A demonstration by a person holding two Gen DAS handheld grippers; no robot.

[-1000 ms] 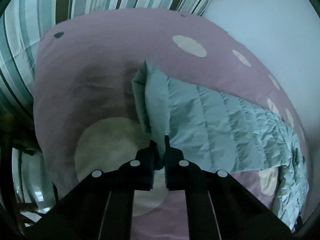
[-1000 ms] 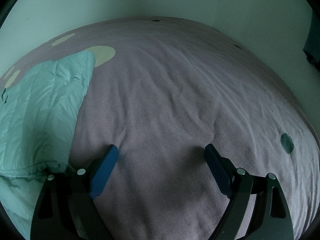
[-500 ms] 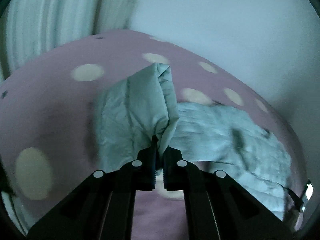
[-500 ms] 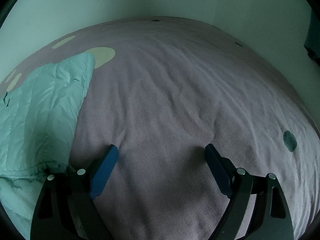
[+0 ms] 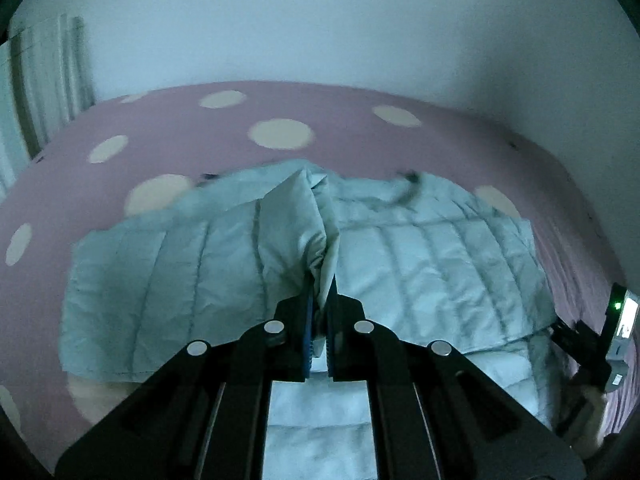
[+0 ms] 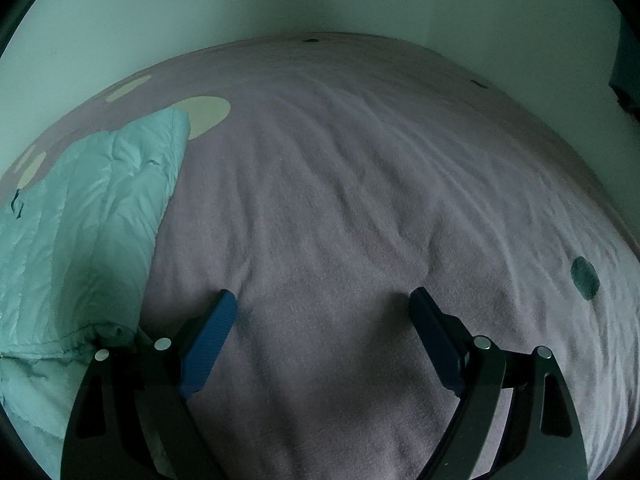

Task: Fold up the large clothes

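A pale green quilted jacket point(image 5: 420, 256) lies spread on a pink bedcover with cream dots point(image 5: 280, 133). My left gripper point(image 5: 319, 284) is shut on a bunched fold of the jacket, which stands up above the rest of the garment. In the right wrist view the jacket point(image 6: 80, 216) lies at the left. My right gripper point(image 6: 322, 304) is open just above the bare bedcover point(image 6: 360, 200), nothing between its fingers; the left finger's base sits beside the jacket's edge. The right gripper's body point(image 5: 616, 336) shows at the right edge of the left wrist view.
A pale wall point(image 5: 320, 20) rises behind the bed. Striped fabric point(image 5: 44, 80) hangs at the far left in the left wrist view. A dark dot point(image 6: 585, 278) marks the bedcover at the right in the right wrist view.
My left gripper has swung across with the jacket fold in it, drawing it over the garment; the striped fabric slid out to the left. The right gripper has stayed in place.
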